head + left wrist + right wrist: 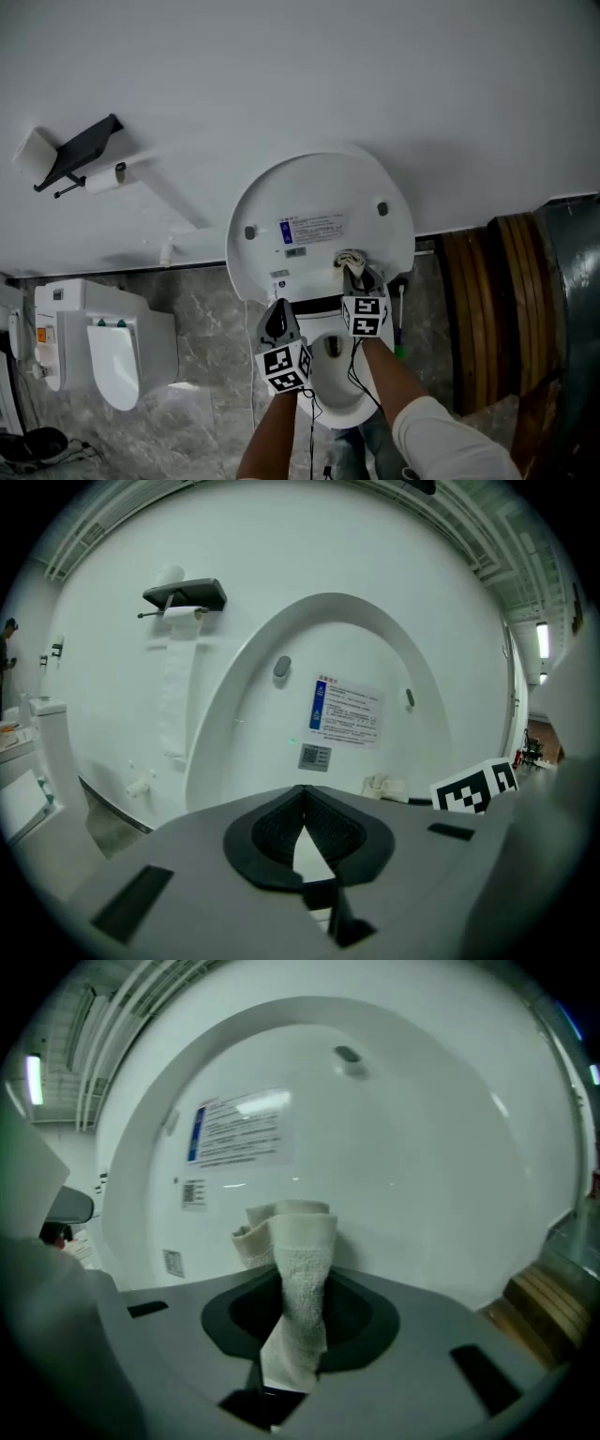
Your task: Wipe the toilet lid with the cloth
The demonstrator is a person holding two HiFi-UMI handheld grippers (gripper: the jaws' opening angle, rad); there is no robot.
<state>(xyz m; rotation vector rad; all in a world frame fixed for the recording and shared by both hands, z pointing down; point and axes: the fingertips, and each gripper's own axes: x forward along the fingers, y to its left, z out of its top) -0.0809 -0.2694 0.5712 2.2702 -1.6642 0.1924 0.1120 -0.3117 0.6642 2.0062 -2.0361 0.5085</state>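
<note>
The white toilet lid (319,220) stands raised against the wall, its underside with a printed label (310,228) facing me. My right gripper (355,275) is shut on a folded cream cloth (350,258), which sits against the lid's lower edge, right of centre. In the right gripper view the cloth (292,1260) sticks up between the jaws in front of the lid (394,1138). My left gripper (277,309) is shut and holds nothing, low in front of the lid's hinge. From the left gripper view, the lid (328,696) and the cloth (384,787) show ahead.
A toilet paper holder (80,155) with a roll hangs on the wall at the left. A white urinal-like fixture (103,347) stands on the grey marble floor at lower left. Brown wooden rings (497,300) lie at the right. The toilet bowl (333,375) is below my grippers.
</note>
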